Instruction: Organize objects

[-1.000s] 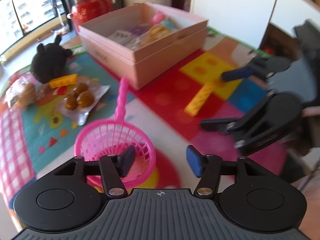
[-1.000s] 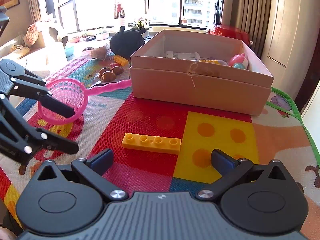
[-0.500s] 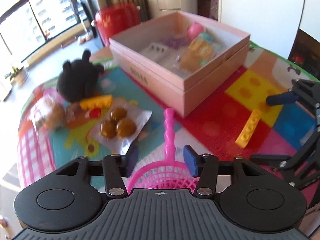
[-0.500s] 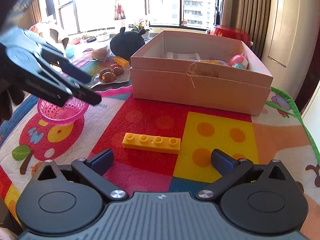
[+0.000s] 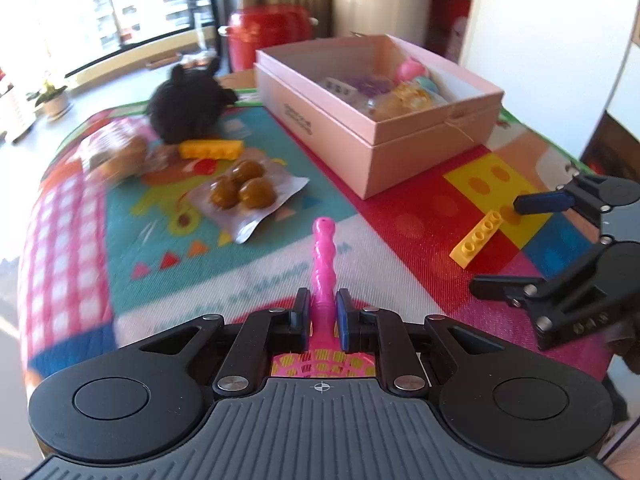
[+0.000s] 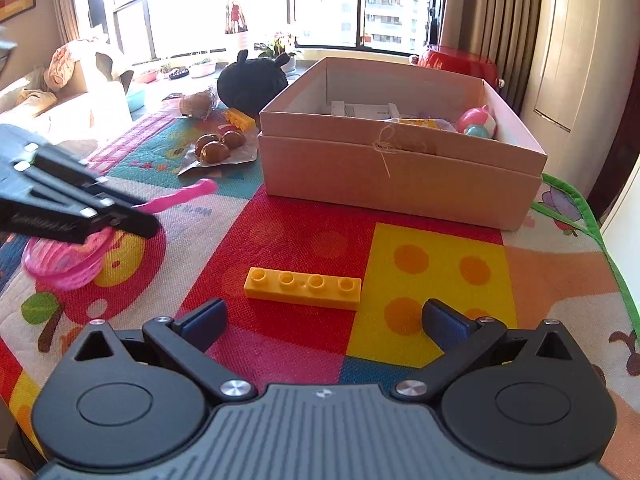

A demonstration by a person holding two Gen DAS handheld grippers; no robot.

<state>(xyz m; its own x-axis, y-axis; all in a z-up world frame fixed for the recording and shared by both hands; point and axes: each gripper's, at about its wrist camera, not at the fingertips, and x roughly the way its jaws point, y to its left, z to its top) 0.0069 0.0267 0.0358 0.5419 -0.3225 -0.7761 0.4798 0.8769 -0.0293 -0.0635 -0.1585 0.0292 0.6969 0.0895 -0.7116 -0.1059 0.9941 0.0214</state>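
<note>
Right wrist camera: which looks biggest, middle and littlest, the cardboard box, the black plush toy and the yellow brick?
1. cardboard box
2. black plush toy, though it sits farther back
3. yellow brick, though it lies nearest

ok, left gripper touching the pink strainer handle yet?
Touching. Left wrist view shows both pads of the left gripper pressed against the pink strainer handle, no gap either side.

Likely a high-rise home living room — sofa (image 6: 60, 92), potted plants (image 6: 236, 36), children's play mat (image 6: 432, 280).
</note>
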